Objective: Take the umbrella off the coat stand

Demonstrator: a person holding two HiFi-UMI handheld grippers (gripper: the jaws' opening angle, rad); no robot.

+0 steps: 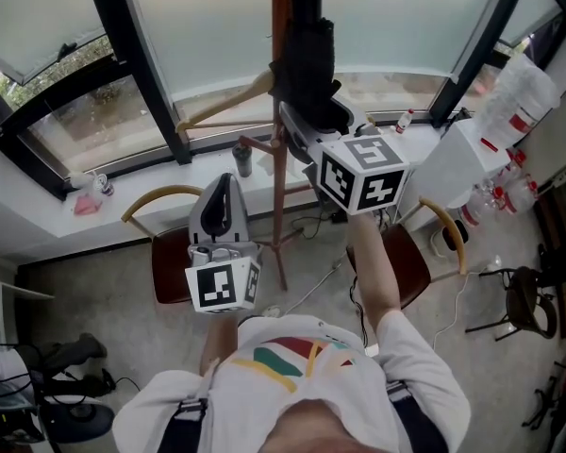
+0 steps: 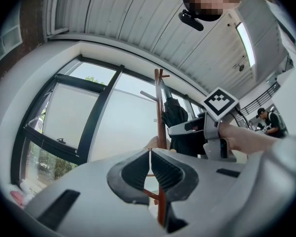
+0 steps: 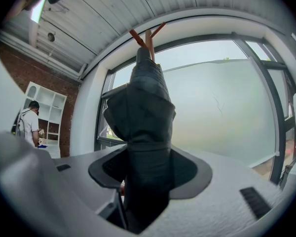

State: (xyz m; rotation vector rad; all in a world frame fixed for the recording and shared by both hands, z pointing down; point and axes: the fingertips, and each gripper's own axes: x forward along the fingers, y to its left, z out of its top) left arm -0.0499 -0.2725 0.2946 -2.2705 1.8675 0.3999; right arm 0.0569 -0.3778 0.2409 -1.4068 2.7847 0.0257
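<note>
A black folded umbrella (image 1: 307,74) hangs high on the reddish wooden coat stand (image 1: 279,168) in front of the window. My right gripper (image 1: 307,128) is raised to it, and the cloth bundle (image 3: 143,122) fills the gap between its dark pads (image 3: 190,169), which press on both sides. The stand's top pegs (image 3: 147,36) show above the umbrella. My left gripper (image 1: 226,185) hangs lower and to the left of the stand, its ribbed pads (image 2: 164,171) meeting with nothing between them. From the left gripper view, the stand (image 2: 161,107) and the umbrella (image 2: 175,117) lie ahead, with the right gripper's marker cube beside them.
A wooden hanger (image 1: 222,107) juts left from the stand. Two chairs (image 1: 170,253) (image 1: 424,258) flank its base, and cables trail on the floor. A bottle (image 1: 242,159) stands on the window sill. White boxes (image 1: 467,154) and a black chair (image 1: 533,300) sit at right.
</note>
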